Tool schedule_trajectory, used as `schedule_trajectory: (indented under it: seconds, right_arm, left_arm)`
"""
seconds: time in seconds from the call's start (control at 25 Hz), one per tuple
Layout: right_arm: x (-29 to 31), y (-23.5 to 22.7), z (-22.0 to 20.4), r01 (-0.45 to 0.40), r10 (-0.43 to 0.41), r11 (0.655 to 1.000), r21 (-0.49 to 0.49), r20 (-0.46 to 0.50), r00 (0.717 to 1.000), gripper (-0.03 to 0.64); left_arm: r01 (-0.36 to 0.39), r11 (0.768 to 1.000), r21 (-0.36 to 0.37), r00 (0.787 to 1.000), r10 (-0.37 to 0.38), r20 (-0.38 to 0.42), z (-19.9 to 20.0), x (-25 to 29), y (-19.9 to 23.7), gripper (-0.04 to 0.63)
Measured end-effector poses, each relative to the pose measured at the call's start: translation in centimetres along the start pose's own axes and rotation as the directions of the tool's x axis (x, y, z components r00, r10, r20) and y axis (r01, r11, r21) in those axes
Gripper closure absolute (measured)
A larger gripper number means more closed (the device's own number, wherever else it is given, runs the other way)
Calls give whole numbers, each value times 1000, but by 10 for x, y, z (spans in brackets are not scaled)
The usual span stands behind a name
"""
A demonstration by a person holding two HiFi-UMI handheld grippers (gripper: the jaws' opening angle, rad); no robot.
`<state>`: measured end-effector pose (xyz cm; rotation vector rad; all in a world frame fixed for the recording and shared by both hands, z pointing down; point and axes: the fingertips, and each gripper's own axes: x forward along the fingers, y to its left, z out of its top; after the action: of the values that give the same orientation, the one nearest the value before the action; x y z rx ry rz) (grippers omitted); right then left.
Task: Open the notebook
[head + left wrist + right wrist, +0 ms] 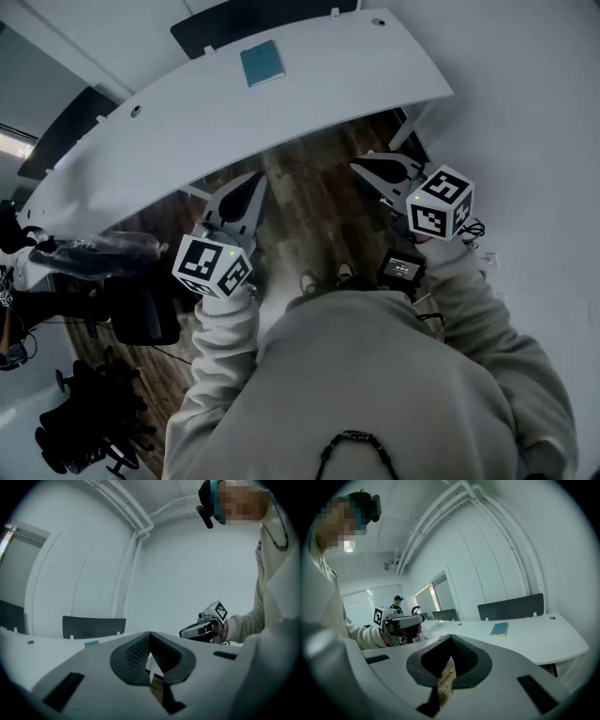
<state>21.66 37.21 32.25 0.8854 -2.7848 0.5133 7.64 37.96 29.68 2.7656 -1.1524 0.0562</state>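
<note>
The notebook (262,63) lies closed at the far side of the bench (356,66), well apart from the left tool (259,178) and right tool (356,165), both with jaws together, empty. Reach forward, part one tool, take the cover's free edge

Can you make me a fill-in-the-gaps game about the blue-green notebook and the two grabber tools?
1. The notebook lies ____, not open, on the white desk.
2. The jaws of the left tool and the right tool are ____, with nothing between them.
3. Both tools hang short of the desk, over a floor made of ____.

Missing words: closed; shut; wood.
</note>
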Motion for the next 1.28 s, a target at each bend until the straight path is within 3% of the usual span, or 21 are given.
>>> schedule_trajectory:
  seconds: [0.32,0.48,0.64,0.84,0.96,1.16,1.28]
  right_arm:
    - [-3,3,0,-5,5,1000,-9,9,1000,595]
    - [-5,3,0,2,-2,1000,-16,16,1000,595]
    - [-8,2,0,-12,12,1000,-11,20,1000,595]
    - [-9,8,-2,-49,49,999,13,41,998,595]
    - [-9,5,-4,-43,42,999,22,42,998,595]
    - [-5,5,-16,-51,51,999,11,-1,999,595]
    - [-8,4,-18,-44,44,999,10,-6,999,595]
  left_arm:
    - [29,999,-19,1000,-29,6,-1,0,-8,601]
    - [0,1000,24,1000,0,-18,-5,-1,-7,601]
    - [7,1000,-7,1000,-7,13,-1,-3,-5,601]
    - [-64,996,63,998,66,-26,-10,-8,1,601]
    - [-65,997,45,997,66,-25,-12,-6,1,601]
    - [-60,993,98,995,66,-68,-21,2,-4,601]
    - [-45,996,71,997,49,-52,-20,6,-9,601]
